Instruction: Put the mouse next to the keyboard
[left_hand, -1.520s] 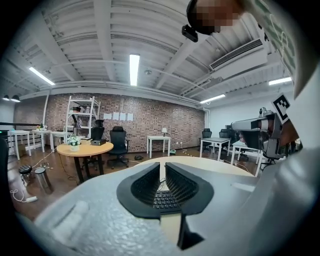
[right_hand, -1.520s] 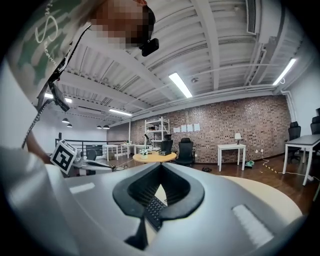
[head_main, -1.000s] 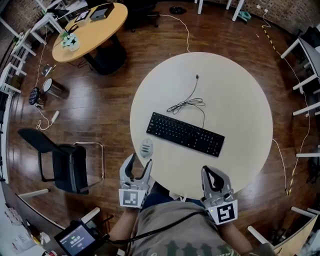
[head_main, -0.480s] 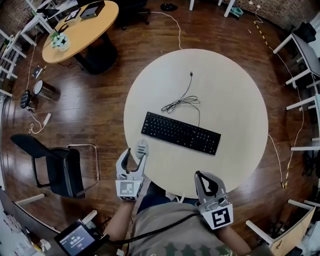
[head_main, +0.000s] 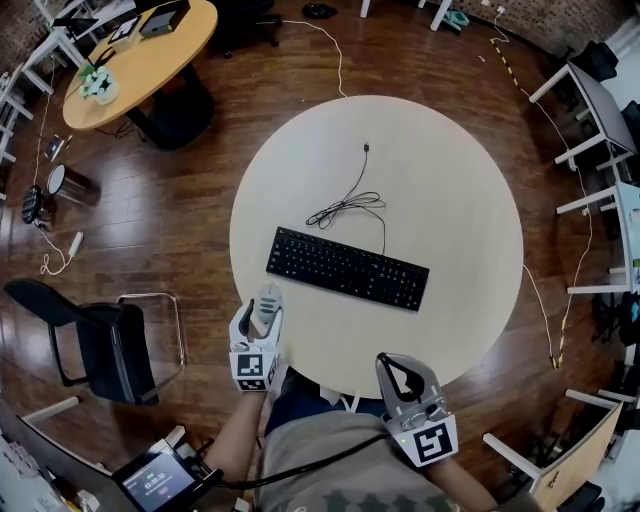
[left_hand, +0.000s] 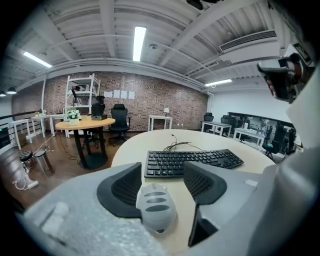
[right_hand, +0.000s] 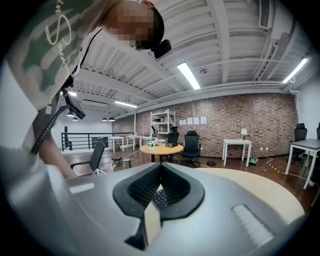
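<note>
A grey mouse (head_main: 266, 300) lies near the front-left edge of the round beige table (head_main: 450, 210). My left gripper (head_main: 263, 313) is open, one jaw on each side of the mouse. In the left gripper view the mouse (left_hand: 156, 207) sits between the dark pads (left_hand: 122, 187), close to the left one and clear of the right one. The black keyboard (head_main: 346, 268) lies slantwise at the table's middle, and in the left gripper view the keyboard (left_hand: 192, 161) is just beyond the mouse. My right gripper (head_main: 389, 363) hangs shut and empty at the table's front edge, its tips meeting (right_hand: 161, 167).
The keyboard's cable (head_main: 348, 205) coils behind it toward the table's far side. A black office chair (head_main: 100, 340) stands on the wood floor to the left. An orange round table (head_main: 130, 60) is at the far left. The person's torso (head_main: 330, 460) is below the table's edge.
My left gripper has moved forward, so the mouse now lies between its jaws instead of just ahead of them. The right gripper keeps its place and stays shut.
</note>
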